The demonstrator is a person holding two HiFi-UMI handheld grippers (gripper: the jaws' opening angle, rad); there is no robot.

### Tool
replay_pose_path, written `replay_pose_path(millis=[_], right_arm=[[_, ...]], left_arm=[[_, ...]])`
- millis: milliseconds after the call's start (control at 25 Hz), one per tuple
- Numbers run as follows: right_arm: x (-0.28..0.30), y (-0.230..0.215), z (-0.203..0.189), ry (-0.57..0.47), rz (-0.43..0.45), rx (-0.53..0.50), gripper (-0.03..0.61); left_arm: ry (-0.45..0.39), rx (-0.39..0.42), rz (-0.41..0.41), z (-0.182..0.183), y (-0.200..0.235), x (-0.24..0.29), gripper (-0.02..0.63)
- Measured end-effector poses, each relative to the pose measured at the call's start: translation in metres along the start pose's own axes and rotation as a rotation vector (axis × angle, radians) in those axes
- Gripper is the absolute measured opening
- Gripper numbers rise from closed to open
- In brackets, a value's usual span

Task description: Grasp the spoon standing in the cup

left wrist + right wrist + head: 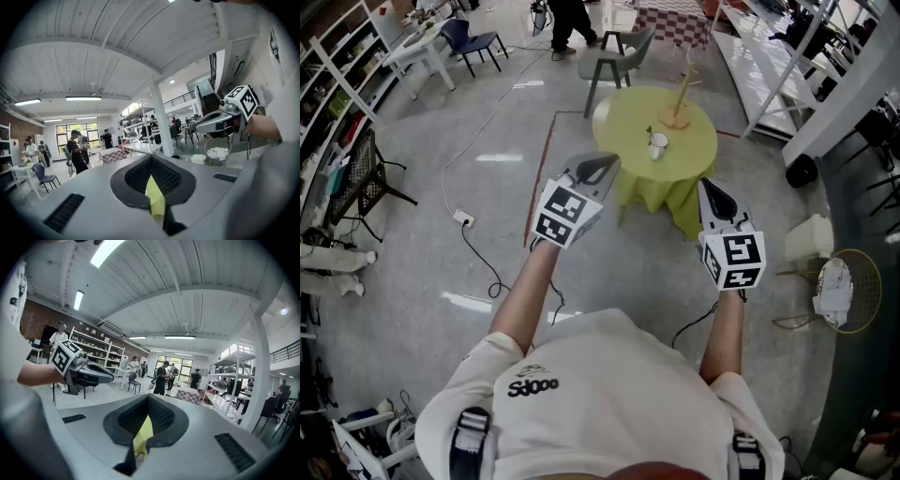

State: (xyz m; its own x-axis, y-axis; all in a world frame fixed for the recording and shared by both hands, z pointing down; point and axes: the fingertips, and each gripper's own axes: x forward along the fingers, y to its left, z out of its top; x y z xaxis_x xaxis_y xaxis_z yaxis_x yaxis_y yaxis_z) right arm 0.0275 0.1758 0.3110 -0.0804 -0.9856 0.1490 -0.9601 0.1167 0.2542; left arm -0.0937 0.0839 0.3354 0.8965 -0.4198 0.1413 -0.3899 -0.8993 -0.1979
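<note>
A white cup (pixel 658 146) stands on a round yellow-green table (pixel 628 117), with a thin dark spoon handle (pixel 651 133) sticking up from it. Both grippers are held in the air short of the table, pointing at it. My left gripper (pixel 596 169) is at the table's near left edge, jaws together and nothing in them. My right gripper (pixel 714 195) is near the table's right front, also shut and empty. In the left gripper view only a yellow sliver of the table (pixel 154 197) shows below the closed jaws; the cup is hidden in both gripper views.
A wooden stand (pixel 678 103) rises on the table behind the cup. A grey chair (pixel 614 61) stands beyond the table. A wire basket (pixel 848 291) and a white container (pixel 811 239) sit at the right. A cable and power strip (pixel 463 218) lie on the floor at the left.
</note>
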Motion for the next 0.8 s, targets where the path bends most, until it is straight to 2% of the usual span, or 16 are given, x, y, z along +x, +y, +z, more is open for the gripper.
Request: replay_pose_path(millis=[360, 560, 800], right_arm=[[-0.008, -0.008, -0.002, -0.025, 0.006, 0.025, 0.021], [-0.014, -0.009, -0.008, -0.059, 0.095, 0.074, 0.021], [-0.023, -0.025, -0.027, -0.038, 0.14, 0.061, 0.021]], left_arm=[[0.001, 0.006, 0.009, 0.005, -0.01, 0.005, 0.026], [0.018, -0.004, 0.017, -0.001, -0.022, 0.015, 0.026], [0.033, -0.024, 0.038, -0.003, -0.045, 0.029, 0.026]])
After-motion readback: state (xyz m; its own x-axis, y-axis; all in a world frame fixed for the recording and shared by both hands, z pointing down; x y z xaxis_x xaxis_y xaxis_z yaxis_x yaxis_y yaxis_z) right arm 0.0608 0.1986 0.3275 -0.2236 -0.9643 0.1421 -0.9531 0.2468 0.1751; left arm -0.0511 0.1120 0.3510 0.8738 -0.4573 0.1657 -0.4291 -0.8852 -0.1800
